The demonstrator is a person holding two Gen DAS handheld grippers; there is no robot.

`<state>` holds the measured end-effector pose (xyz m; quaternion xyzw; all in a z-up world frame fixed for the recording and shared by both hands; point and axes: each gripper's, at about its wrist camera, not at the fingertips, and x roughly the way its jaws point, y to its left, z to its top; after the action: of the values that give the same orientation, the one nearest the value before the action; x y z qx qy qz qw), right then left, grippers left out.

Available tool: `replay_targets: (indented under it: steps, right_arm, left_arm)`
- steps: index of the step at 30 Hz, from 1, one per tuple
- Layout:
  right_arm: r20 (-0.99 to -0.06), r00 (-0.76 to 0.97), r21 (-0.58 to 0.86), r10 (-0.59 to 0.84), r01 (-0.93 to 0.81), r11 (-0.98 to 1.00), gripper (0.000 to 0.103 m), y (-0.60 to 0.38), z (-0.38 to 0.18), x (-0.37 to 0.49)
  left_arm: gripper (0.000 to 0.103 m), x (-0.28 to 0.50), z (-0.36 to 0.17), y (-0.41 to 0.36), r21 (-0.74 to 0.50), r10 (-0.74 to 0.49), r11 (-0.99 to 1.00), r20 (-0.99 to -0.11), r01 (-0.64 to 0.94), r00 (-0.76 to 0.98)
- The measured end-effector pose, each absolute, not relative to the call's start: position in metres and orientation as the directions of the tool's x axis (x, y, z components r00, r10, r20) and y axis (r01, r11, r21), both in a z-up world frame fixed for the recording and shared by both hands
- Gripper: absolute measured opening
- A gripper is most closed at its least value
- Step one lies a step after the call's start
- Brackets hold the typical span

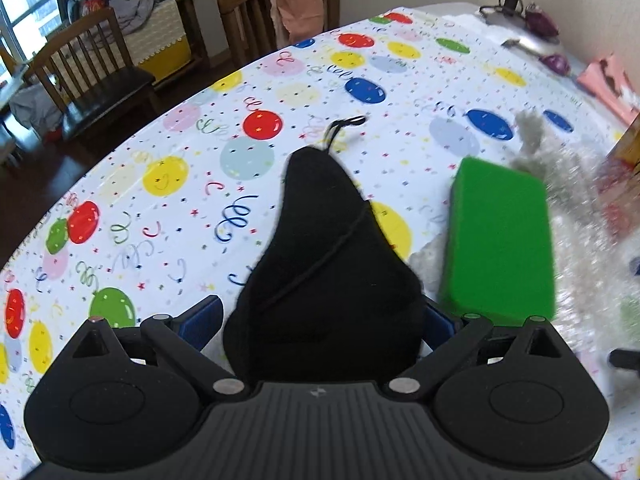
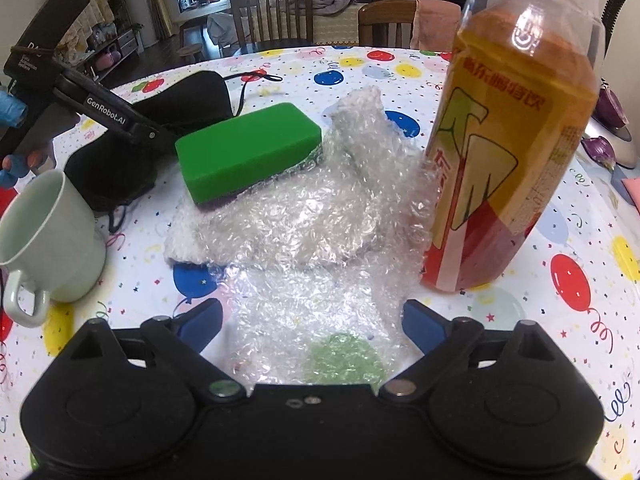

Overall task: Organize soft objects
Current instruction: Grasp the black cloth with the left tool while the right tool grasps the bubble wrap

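Black soft pouch: pear-shaped, with a thin black cord at its narrow end, centre of the left wrist view, lying between the blue pads of the left tongs, which are closed on its broad end. In the right wrist view the same pouch sits at centre left on the bench, partly hidden by the left tongs' black body. Green sponge: rectangular block with a darker underside, centre of the right wrist view, resting on the upper left part of the bubble wrap and just beside the pouch; in the left wrist view it appears at right of centre. Bubble wrap: crumpled clear sheet spread across the middle of the right wrist view, its near edge lying between the blue pads of the right tongs, which stand wide with neither pad pressing on it. Orange drink bottle: upright at right, touching the wrap's right edge. Pale green mug: tilted, lower left, handle toward the camera. Bench covering: white cloth printed with coloured balloons and streamers. Wooden chairs stand behind the bench at the top of the frame.
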<state>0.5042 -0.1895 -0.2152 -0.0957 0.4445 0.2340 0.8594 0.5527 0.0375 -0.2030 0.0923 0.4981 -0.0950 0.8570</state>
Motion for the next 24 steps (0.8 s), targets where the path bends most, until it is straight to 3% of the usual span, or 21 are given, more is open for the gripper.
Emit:
replay_targets:
  steps: [5,10,19,24]
  right_arm:
    - [-0.810,0.511,0.015,0.288,-0.473,0.881,0.086,-0.191,-0.217,0.504]
    - [-0.804,0.529,0.003,0.270,-0.451,0.893,0.075,-0.195,-0.215,0.502]
    - [-0.798,0.559,-0.035,0.223,-0.413,0.910,0.043,-0.206,-0.210,0.495]
    - [-0.795,0.570,-0.048,0.207,-0.399,0.916,0.019,-0.211,-0.207,0.490]
  left_arm:
    - [0.100,0.553,-0.208,0.038,0.079,-0.051,0.967,-0.870,0.241,0.490]
    - [0.087,0.554,-0.205,0.044,0.051,-0.054,0.980,-0.859,0.190,0.510]
    - [0.061,0.551,-0.193,0.047,0.031,-0.034,0.994,-0.837,0.109,0.546]
    - [0.041,0.545,-0.187,0.044,0.050,-0.012,0.994,-0.823,0.094,0.569]
